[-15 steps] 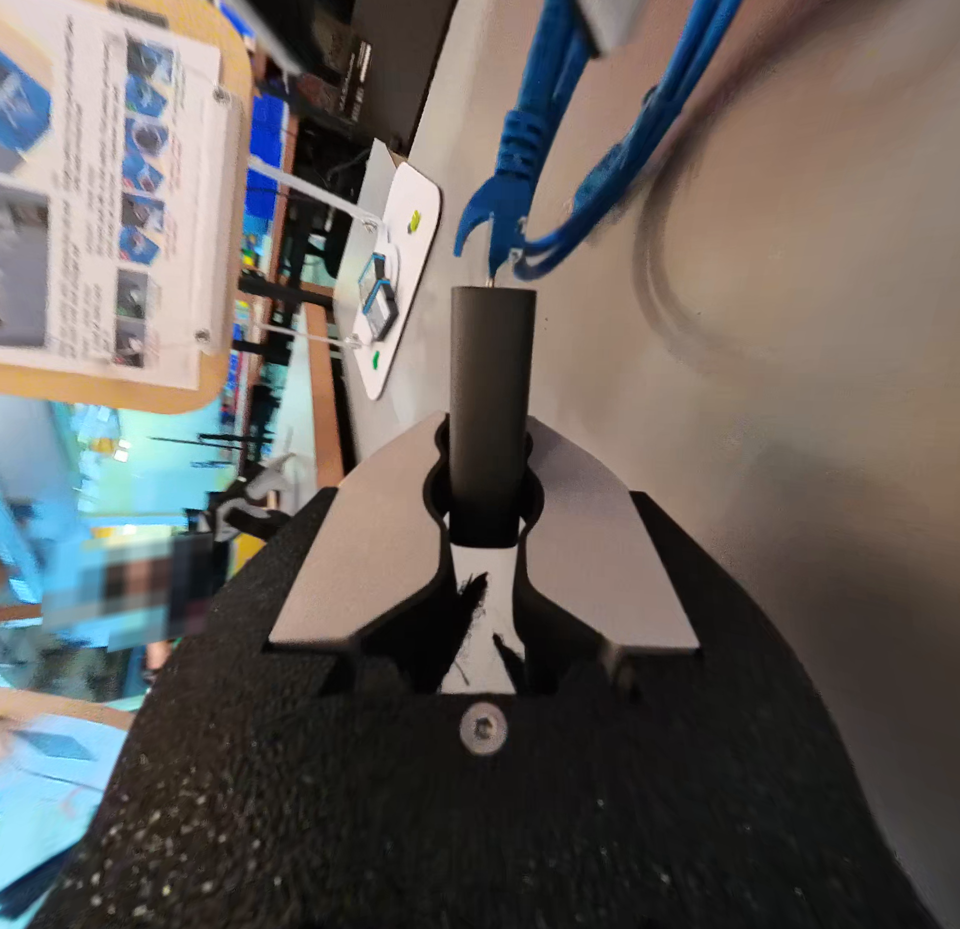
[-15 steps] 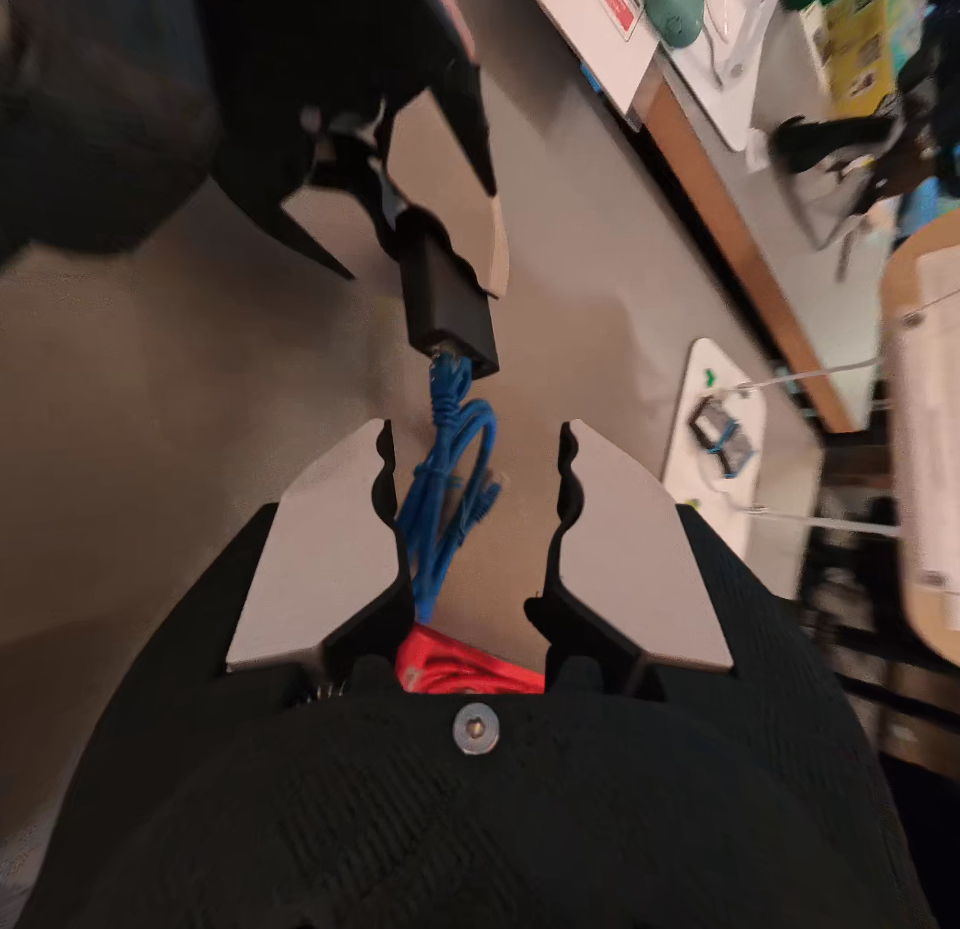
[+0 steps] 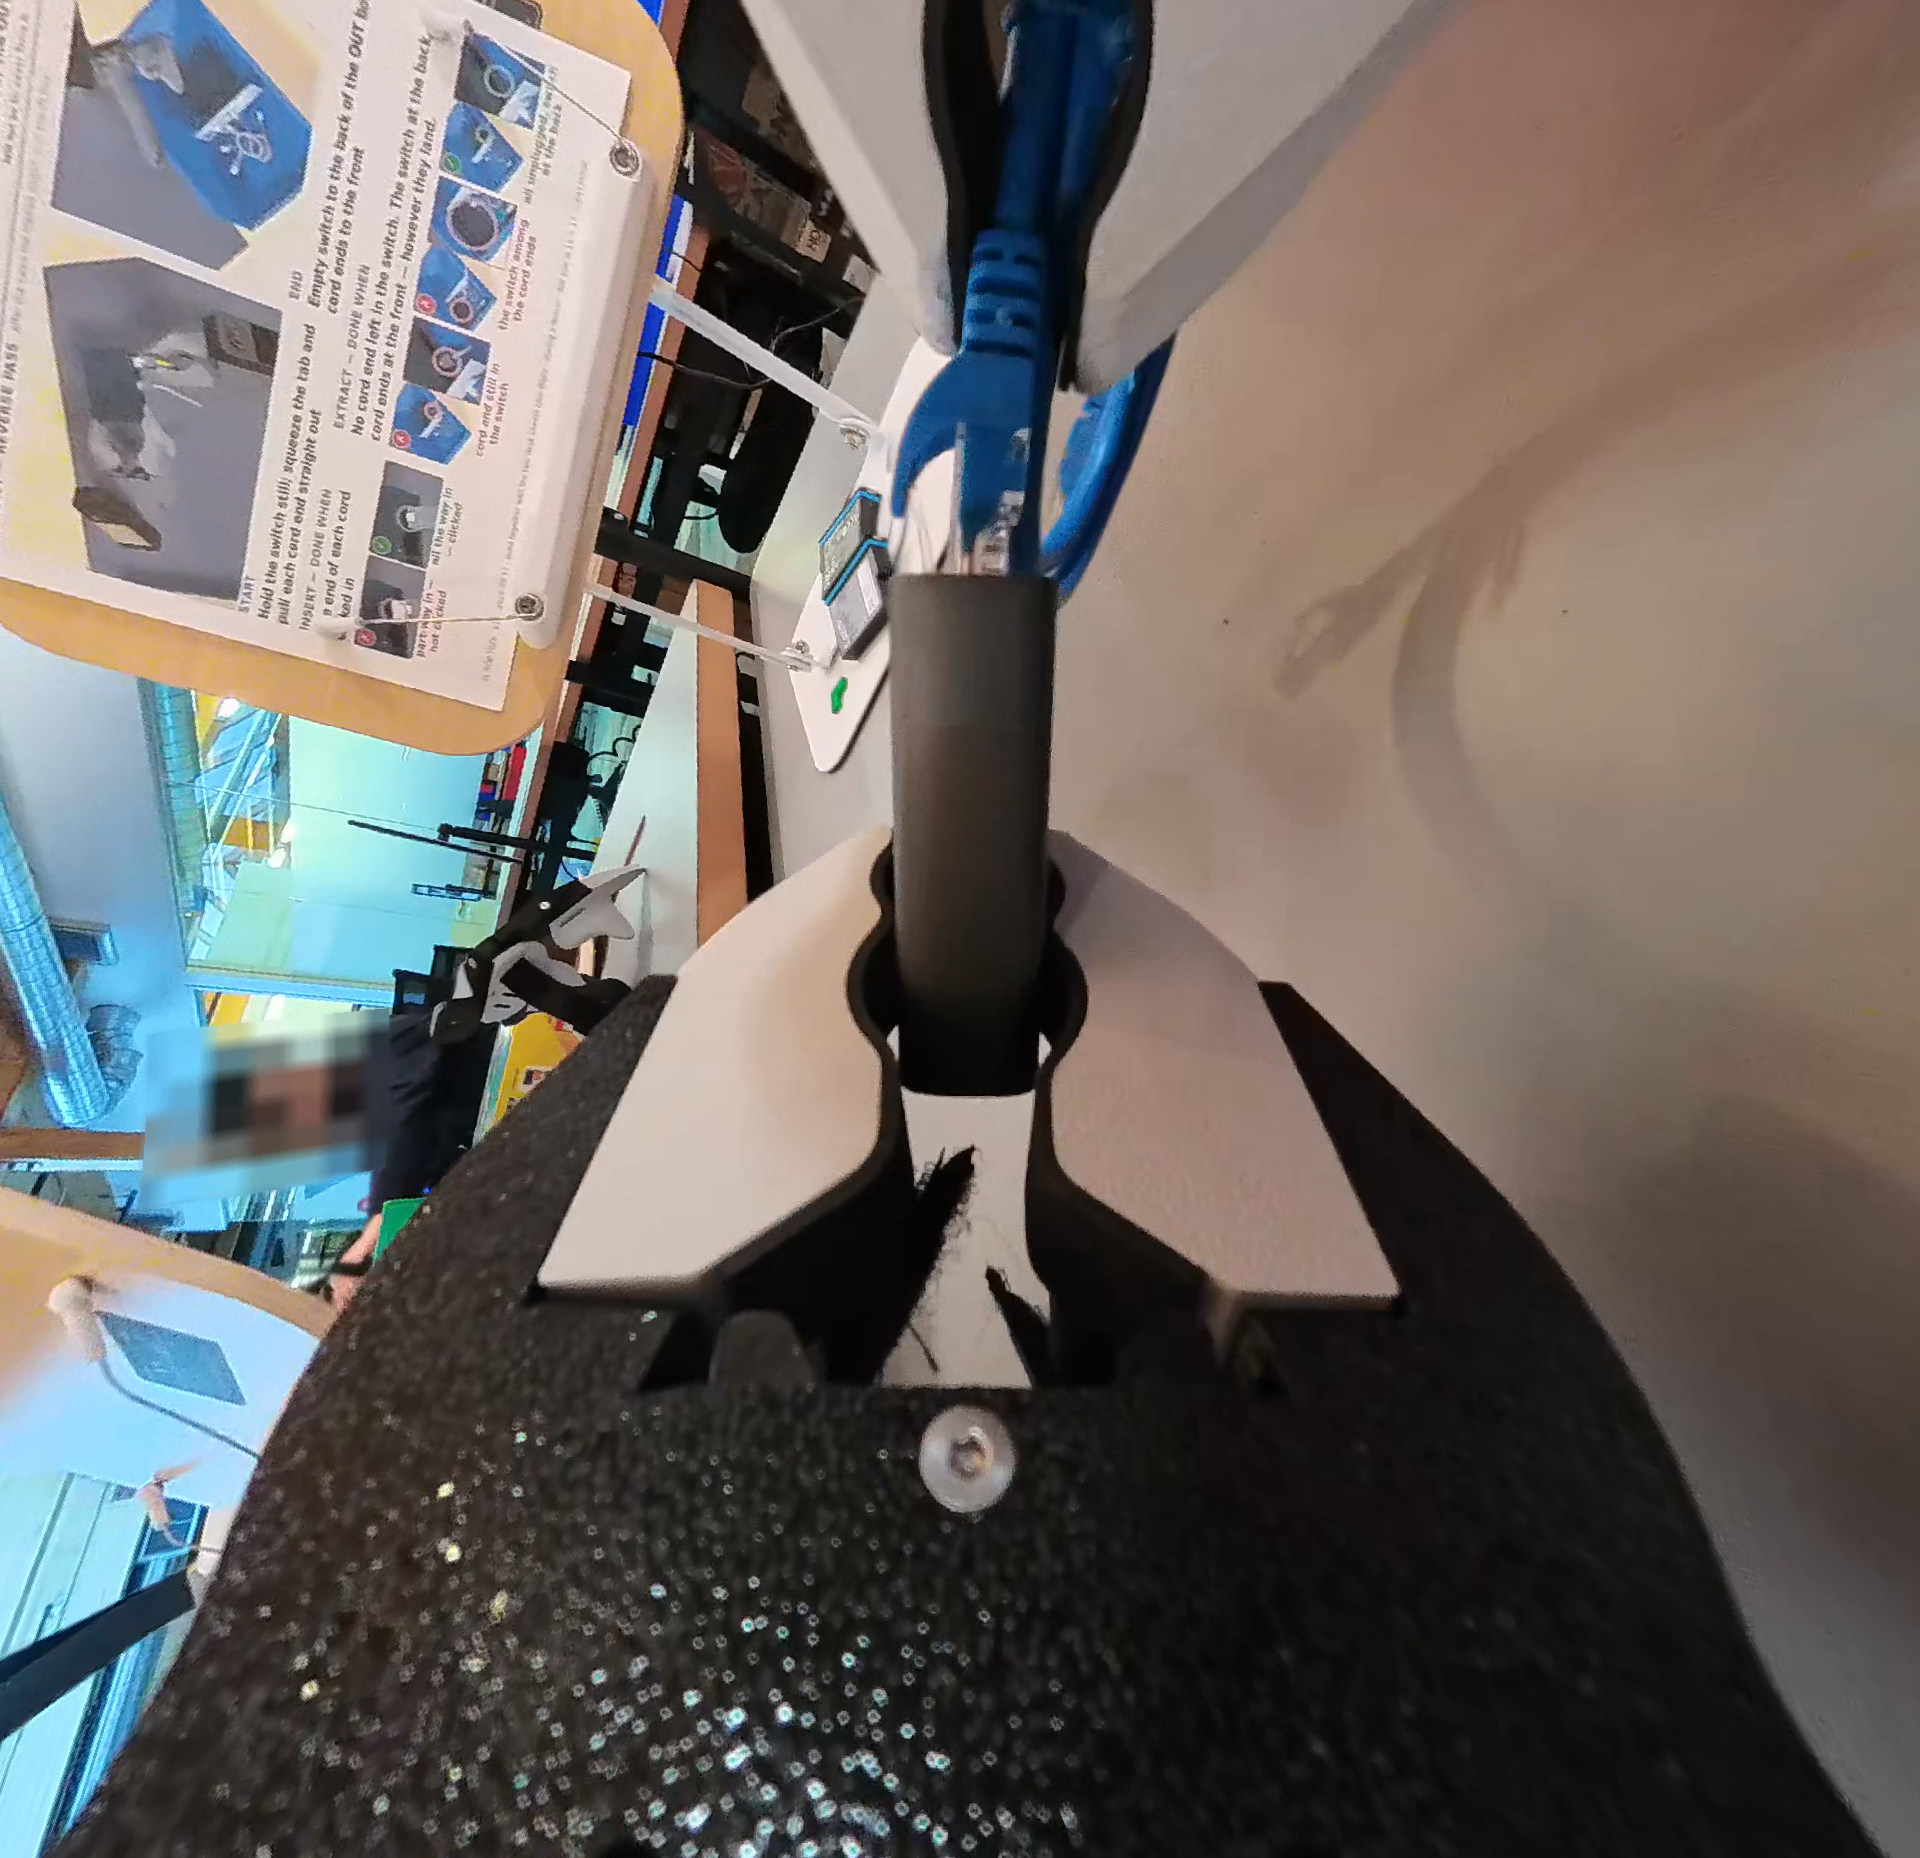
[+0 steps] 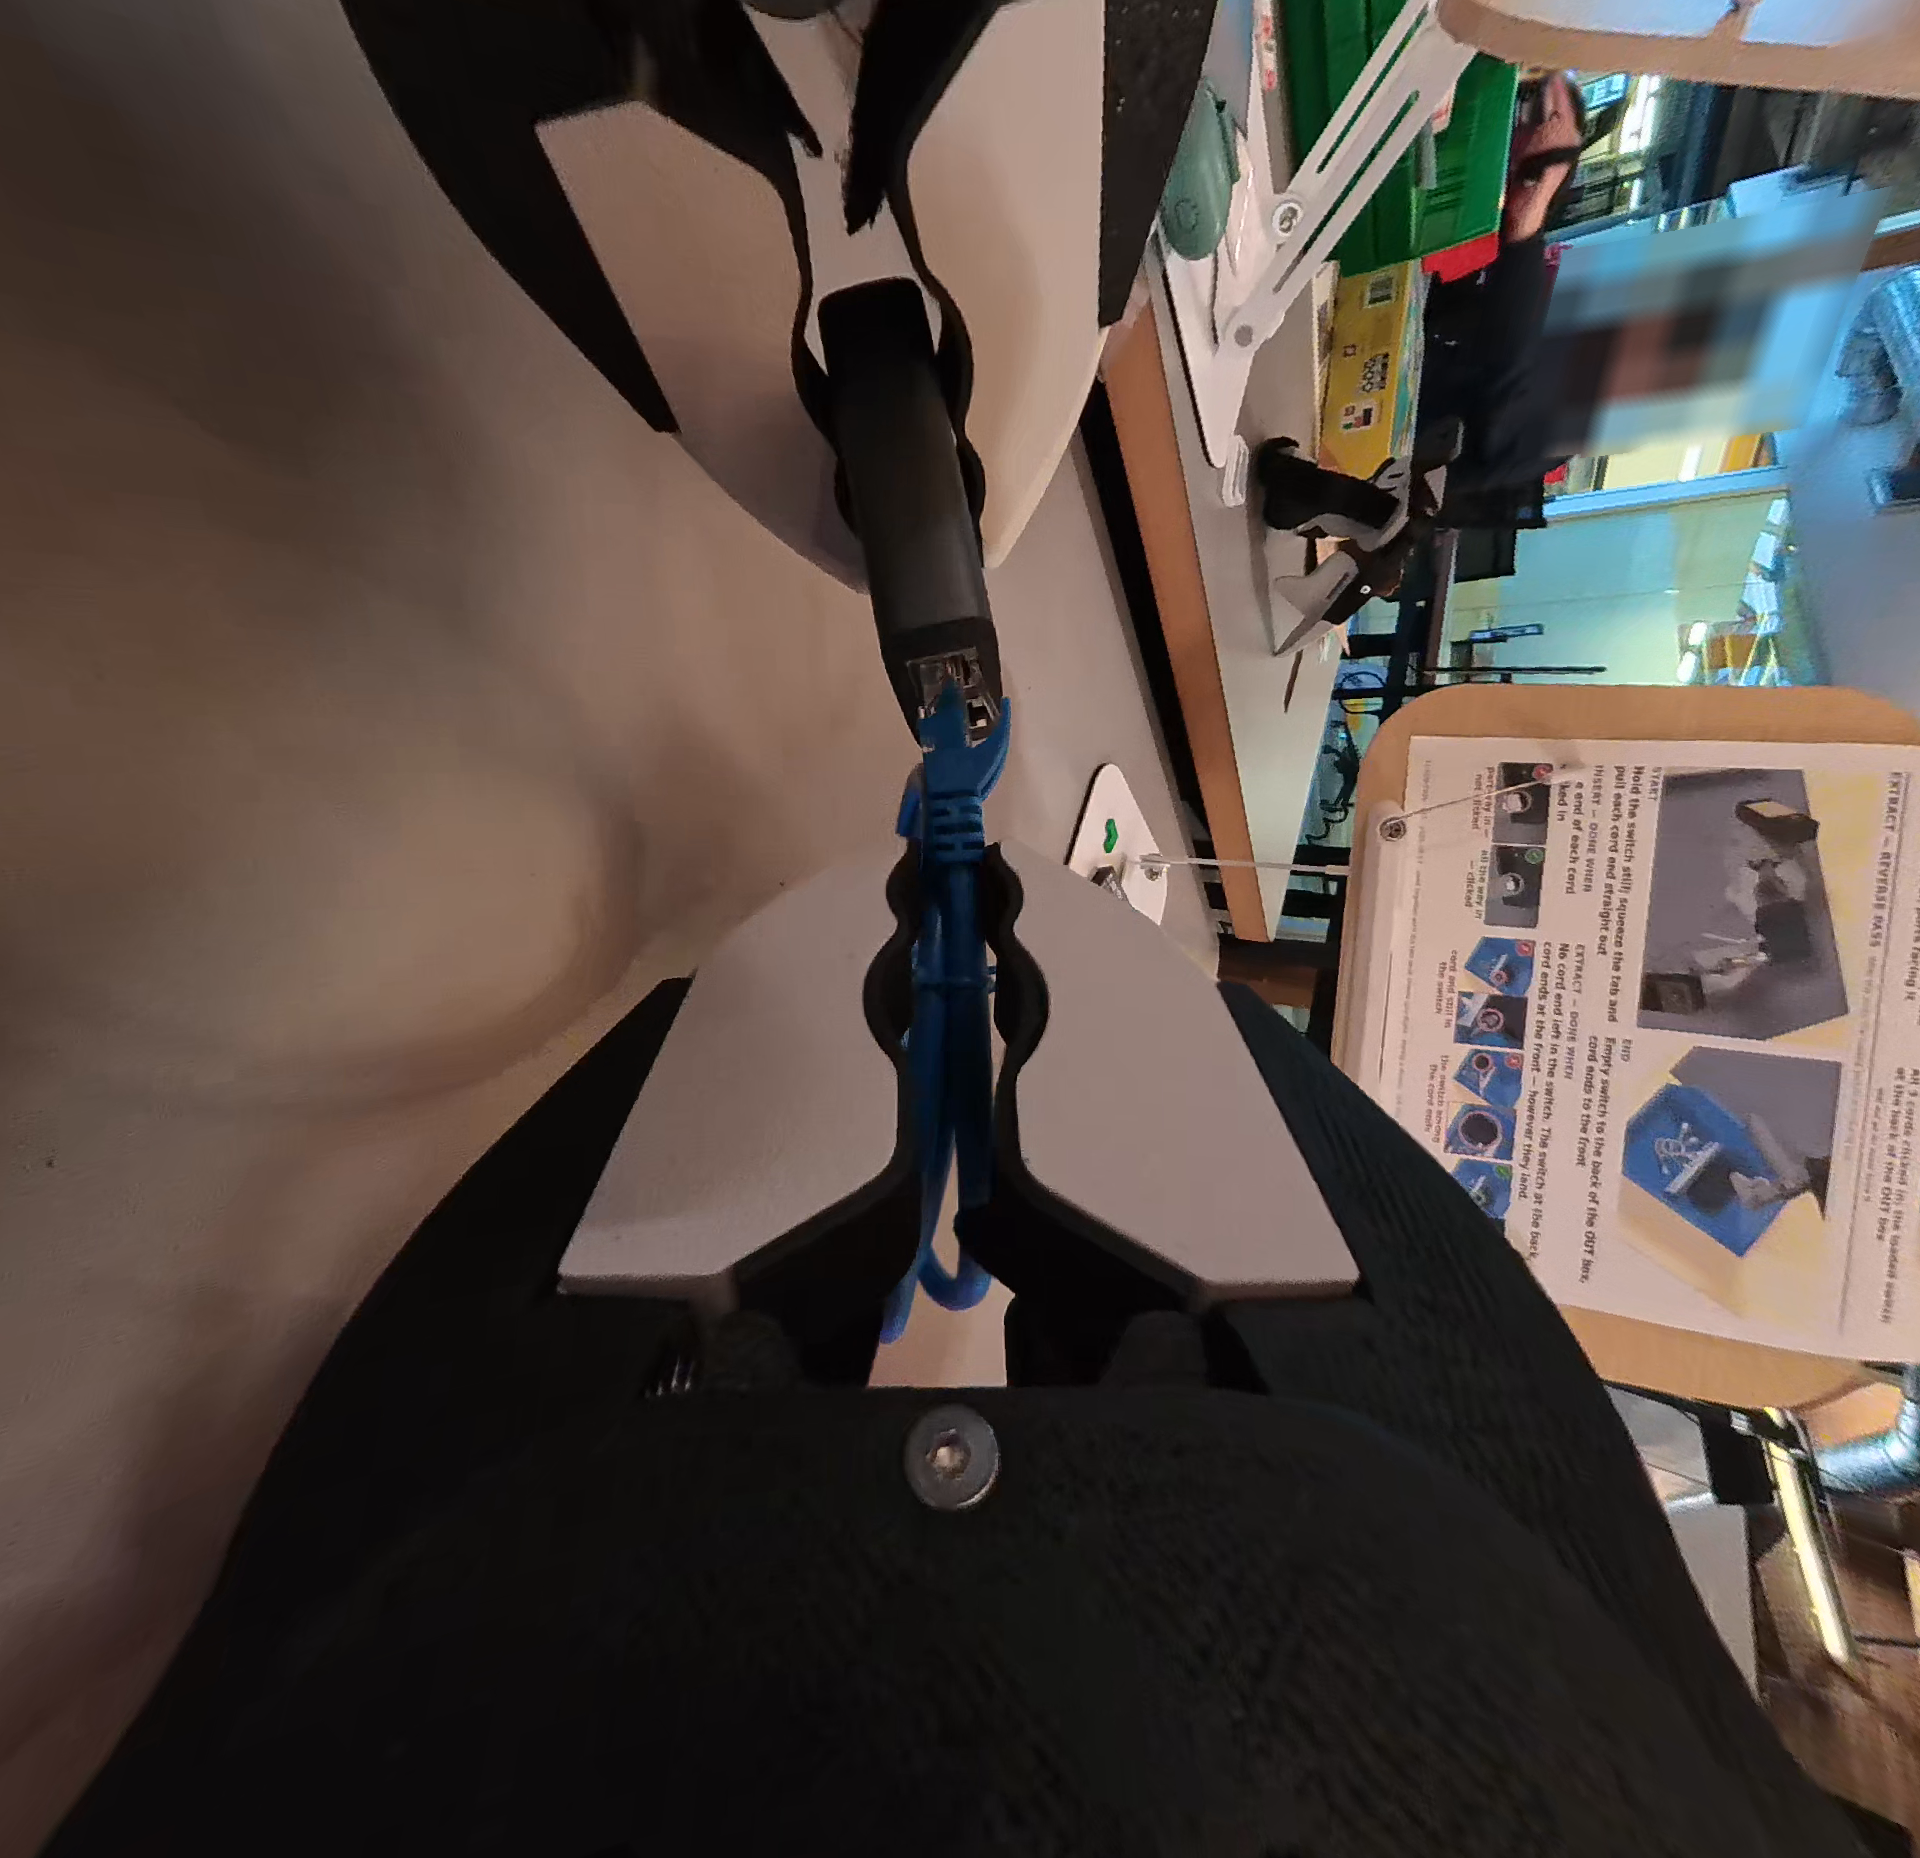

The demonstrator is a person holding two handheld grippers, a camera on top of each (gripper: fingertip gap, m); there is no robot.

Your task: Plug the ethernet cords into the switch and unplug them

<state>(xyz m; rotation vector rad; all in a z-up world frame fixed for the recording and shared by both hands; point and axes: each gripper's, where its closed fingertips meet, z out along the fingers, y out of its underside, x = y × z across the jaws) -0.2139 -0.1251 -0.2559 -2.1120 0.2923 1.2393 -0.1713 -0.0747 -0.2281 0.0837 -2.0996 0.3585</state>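
Observation:
My left gripper (image 3: 971, 935) is shut on a black switch (image 3: 971, 759) and holds it off the table, ports pointing away from me. It shows in the right wrist view as a dark bar (image 4: 914, 499) in the left gripper (image 4: 883, 374), with its port face (image 4: 951, 681) toward me. My right gripper (image 4: 951, 925) is shut on a blue ethernet cord (image 4: 951, 977) just behind its boot. The clear plug (image 4: 945, 707) sits at a port of the switch. In the left wrist view the blue boot (image 3: 992, 322) and plug tip (image 3: 987, 546) meet the switch's far end, held by the right gripper (image 3: 1039, 94).
More blue cord (image 3: 1101, 458) loops under the switch on the pale table (image 3: 1507, 769). A white card with a small device (image 3: 842, 603) lies near the table edge. A wooden board with an instruction sheet (image 4: 1683, 1029) stands at the side. Another gripper (image 4: 1340, 551) rests on a farther table. Spacing between my two grippers at the tips: around 8 cm.
My right gripper was open with the blue cord between its fingers; its pads have come together on the cord and moved its plug up to the switch's port face. The left gripper keeps its grip.

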